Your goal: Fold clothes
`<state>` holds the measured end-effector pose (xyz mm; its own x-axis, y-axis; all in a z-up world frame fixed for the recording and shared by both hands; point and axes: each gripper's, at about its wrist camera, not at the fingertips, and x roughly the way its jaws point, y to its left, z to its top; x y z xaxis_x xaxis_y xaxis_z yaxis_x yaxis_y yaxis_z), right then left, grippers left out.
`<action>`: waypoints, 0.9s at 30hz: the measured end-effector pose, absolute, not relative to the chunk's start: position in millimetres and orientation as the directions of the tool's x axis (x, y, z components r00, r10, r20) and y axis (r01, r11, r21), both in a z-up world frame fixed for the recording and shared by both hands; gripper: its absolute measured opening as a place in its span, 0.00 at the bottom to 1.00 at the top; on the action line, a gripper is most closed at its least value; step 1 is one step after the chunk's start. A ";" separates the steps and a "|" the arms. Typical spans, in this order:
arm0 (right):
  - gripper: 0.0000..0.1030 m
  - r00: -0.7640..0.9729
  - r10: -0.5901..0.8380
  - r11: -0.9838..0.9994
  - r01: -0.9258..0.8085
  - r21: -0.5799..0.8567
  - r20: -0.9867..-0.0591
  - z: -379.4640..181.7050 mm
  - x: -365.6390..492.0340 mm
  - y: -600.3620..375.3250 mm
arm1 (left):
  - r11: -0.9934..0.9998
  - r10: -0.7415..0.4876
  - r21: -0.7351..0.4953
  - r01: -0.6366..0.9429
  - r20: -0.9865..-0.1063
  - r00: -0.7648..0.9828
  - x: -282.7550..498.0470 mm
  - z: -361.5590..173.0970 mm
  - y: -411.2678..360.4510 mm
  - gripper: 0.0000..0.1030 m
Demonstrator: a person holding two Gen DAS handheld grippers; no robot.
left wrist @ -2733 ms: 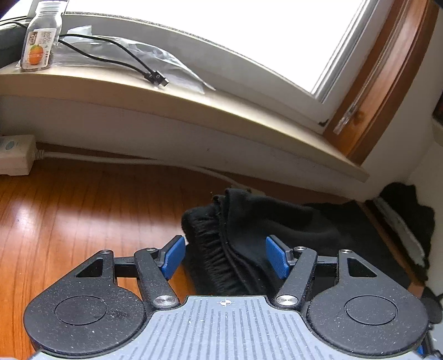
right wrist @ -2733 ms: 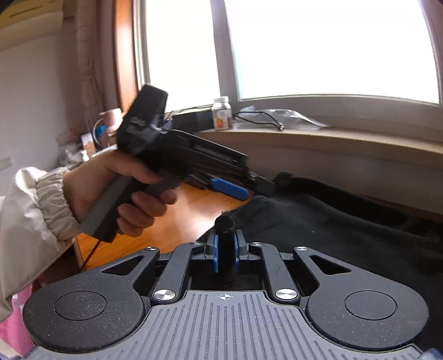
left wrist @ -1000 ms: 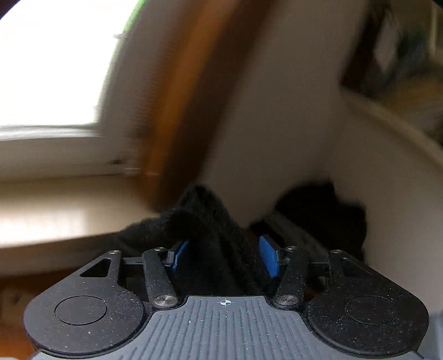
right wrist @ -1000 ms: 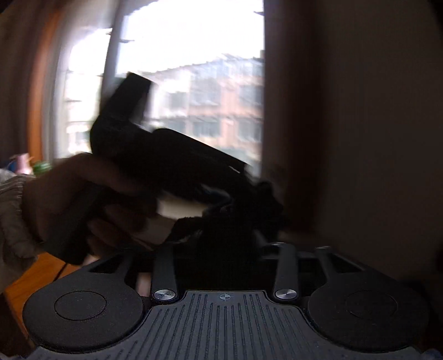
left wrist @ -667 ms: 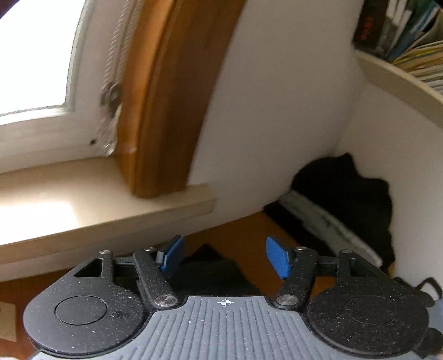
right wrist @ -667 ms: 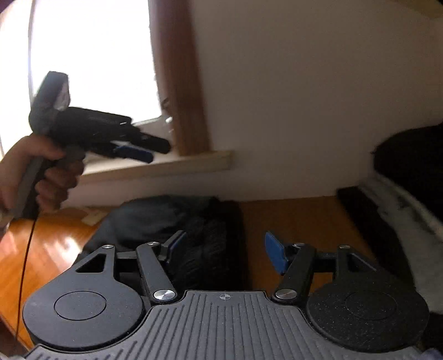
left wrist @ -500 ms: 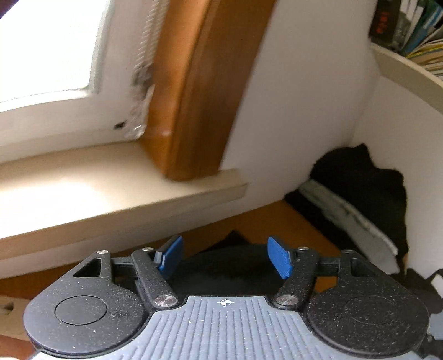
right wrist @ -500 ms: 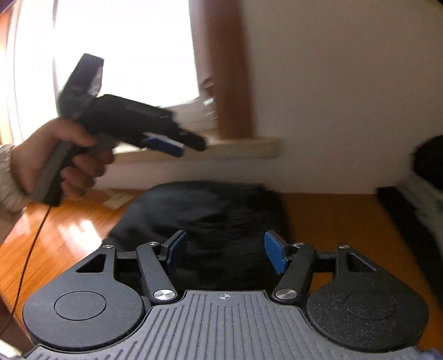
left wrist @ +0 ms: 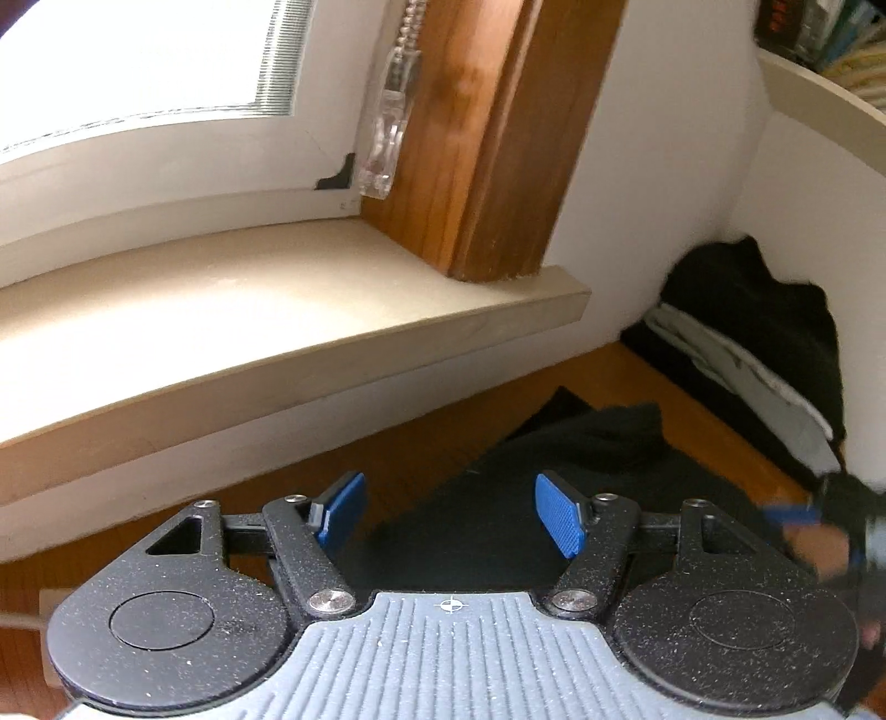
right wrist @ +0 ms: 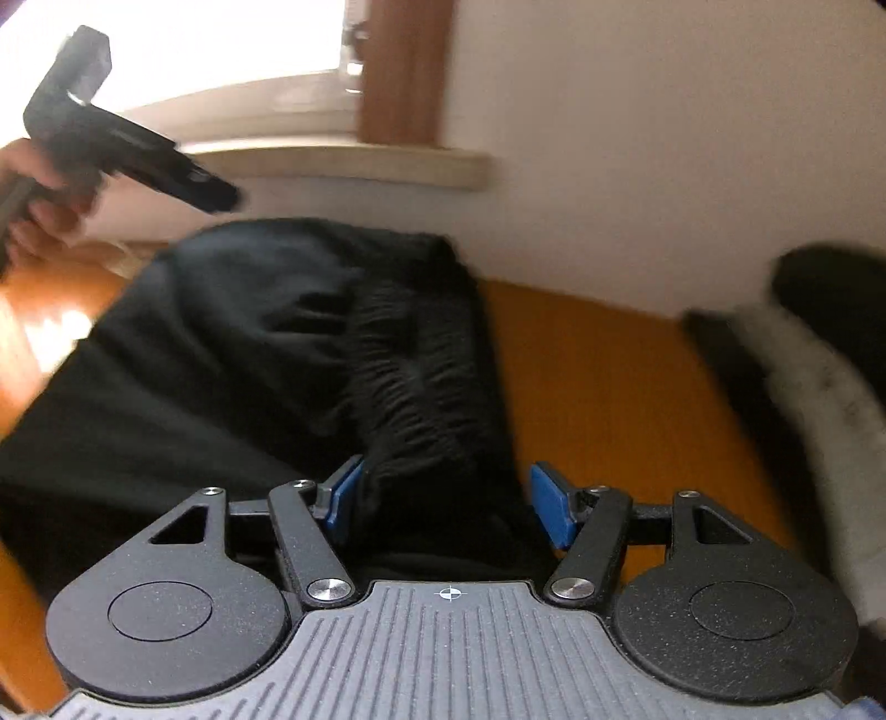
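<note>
We can't make out much at the right edge of the left wrist view: the right hand-held gripper (left wrist: 797, 515) is a smear of blue and black with a bit of the hand (left wrist: 819, 551), cut off by the frame. The books (left wrist: 819, 33) up in the top corner are too blurry to read. In the right wrist view the left hand (right wrist: 39, 194) is half out of frame and motion-blurred, and we can't tell how its hand-held gripper's (right wrist: 219, 195) jaws stand. The black garment (right wrist: 232, 354) runs under the camera body, so its near edge is hidden. The dark-and-pale pile (right wrist: 797, 354) on the right is pure blur.
</note>
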<state>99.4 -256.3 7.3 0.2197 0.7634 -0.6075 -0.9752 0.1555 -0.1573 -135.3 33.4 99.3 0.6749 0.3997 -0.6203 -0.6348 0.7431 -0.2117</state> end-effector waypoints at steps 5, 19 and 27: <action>0.52 0.261 0.740 0.234 -0.964 -0.126 -0.620 15.9 156.7 -254.1 | 0.816 0.327 -0.196 -0.544 -0.619 0.714 -114.6 88.1 32.4 0.69; 0.20 0.097 0.821 0.224 -0.961 0.161 -0.562 10.8 184.0 -266.7 | 0.963 0.108 -0.124 -0.241 -0.639 0.761 4.5 70.1 29.8 0.08; 0.42 0.296 0.821 0.386 -0.918 0.091 -0.488 31.2 179.3 -257.5 | 0.919 0.259 -0.107 -0.380 -0.564 0.784 17.4 99.7 44.5 0.23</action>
<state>179.3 -257.5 31.2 0.2962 0.8210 -0.4881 -0.9181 0.3856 0.0914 17.4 44.5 99.7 0.7839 0.2587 -0.5645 -0.3801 0.9187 -0.1068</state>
